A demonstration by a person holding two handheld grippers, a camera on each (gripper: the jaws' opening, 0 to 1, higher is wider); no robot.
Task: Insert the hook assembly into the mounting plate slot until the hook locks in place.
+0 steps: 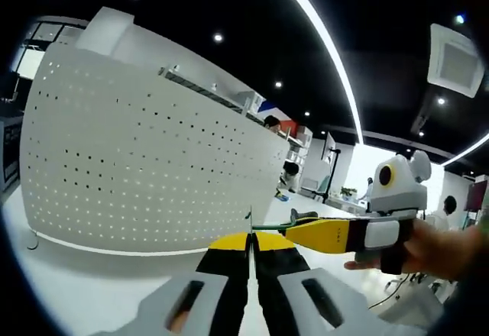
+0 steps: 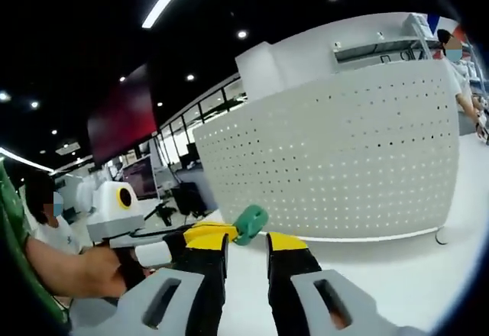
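The mounting plate [image 1: 153,153] is a white perforated board standing upright on the white table, straight ahead in the left gripper view. In the right gripper view the plate [image 2: 344,160] stands ahead and to the right. My left gripper [image 1: 250,237] has its yellow-tipped jaws shut on the hook assembly, of which a thin metal edge [image 1: 249,217] sticks up between them. In the right gripper view the left gripper [image 2: 220,231] reaches in from the left with the hook's green part [image 2: 250,223] at its tip. My right gripper [image 2: 248,238] is open just below that green part. It also shows as the right gripper [image 1: 290,231] coming in from the right.
The white table [image 2: 397,275] runs up to the board's base, where a small foot [image 2: 439,235] props it. A hand [image 1: 428,248] holds the right gripper. People, desks and screens [image 2: 122,126] fill the room behind.
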